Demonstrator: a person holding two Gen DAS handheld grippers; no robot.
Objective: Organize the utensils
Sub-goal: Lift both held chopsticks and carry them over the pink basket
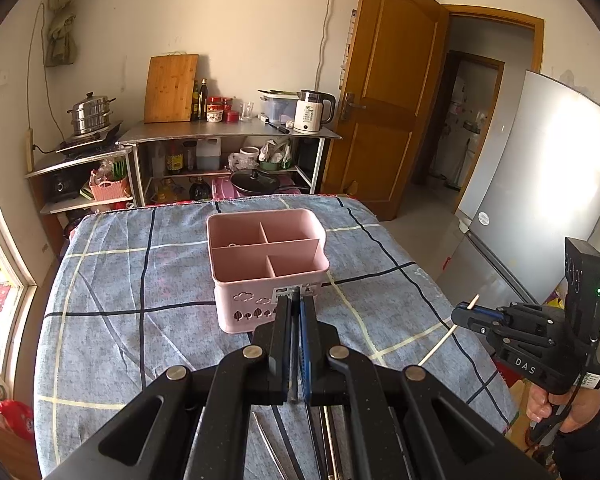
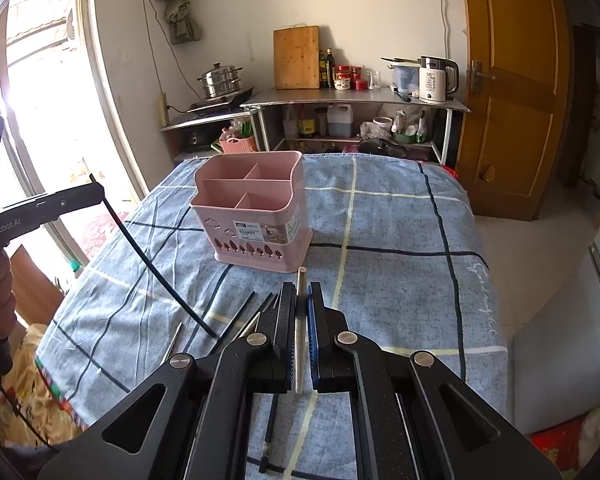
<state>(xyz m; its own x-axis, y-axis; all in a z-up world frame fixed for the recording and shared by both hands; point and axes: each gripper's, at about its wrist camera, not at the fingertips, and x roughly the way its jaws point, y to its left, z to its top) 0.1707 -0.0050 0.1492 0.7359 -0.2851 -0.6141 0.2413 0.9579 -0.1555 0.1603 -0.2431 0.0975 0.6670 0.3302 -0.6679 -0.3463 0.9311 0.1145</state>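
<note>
The left tongs (image 1: 296,300) are clenched on a dark chopstick (image 2: 156,264), which runs slanting from the tips down toward the blue checked cloth (image 2: 400,220) covering the tabletop. Its lower end hangs near the loose chopsticks (image 2: 244,316) that lie on the cloth at the near edge; whether it touches the cloth cannot be told.

The pink organizer (image 1: 266,256) stands upright at the middle of the tabletop, well apart from both tongs. Its compartments look almost empty; one small item, too small to identify, shows in the long middle compartment.

The right tongs (image 2: 300,308) are clenched on a pale chopstick (image 2: 300,328), held lengthwise between the pads with one end poking out toward the organizer. In the left view this stick juts from both sides of the right tongs (image 1: 470,314), clear of the cloth.

Judgement: the step in hand is carrying, one chopstick per hand, with sorting barely begun. The next move calls for bringing each stick over one compartment, tipping it nearly upright and releasing. The slanted dark stick could catch the rim.
</note>
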